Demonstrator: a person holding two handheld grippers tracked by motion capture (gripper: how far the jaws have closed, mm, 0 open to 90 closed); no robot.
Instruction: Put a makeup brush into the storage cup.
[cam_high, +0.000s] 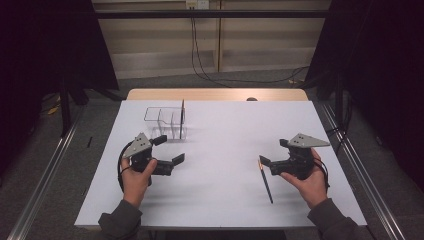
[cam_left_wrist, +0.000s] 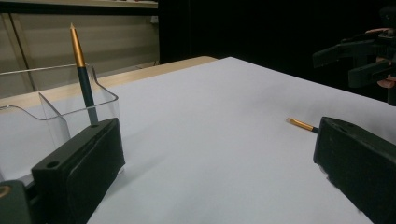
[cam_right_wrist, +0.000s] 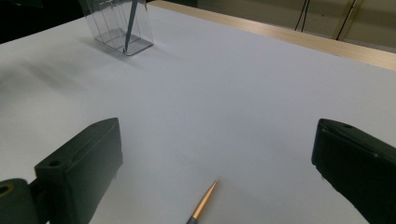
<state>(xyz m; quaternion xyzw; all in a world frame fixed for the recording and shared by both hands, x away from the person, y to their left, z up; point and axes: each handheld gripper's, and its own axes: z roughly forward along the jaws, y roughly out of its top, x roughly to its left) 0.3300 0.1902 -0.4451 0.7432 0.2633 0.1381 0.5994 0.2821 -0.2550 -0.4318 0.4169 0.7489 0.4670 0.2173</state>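
A clear plastic holder (cam_high: 161, 121) with dividers stands left of the table's middle, and a dark pen with a gold end (cam_high: 182, 118) stands upright in its right compartment. My left gripper (cam_high: 170, 149) is open just in front of the holder, with nothing between its fingers. In the left gripper view the holder (cam_left_wrist: 56, 109) and its pen (cam_left_wrist: 84, 79) are close behind the left jaw. A second dark pen with a gold tip (cam_high: 265, 182) lies flat at the right. My right gripper (cam_high: 274, 152) hangs open above that pen's far end (cam_right_wrist: 203, 205).
The white table top (cam_high: 220, 130) ends in a wooden strip (cam_high: 215, 94) at the back. Dark curtains and metal floor rails flank the table. Across the table, the right gripper (cam_left_wrist: 362, 58) appears in the left gripper view.
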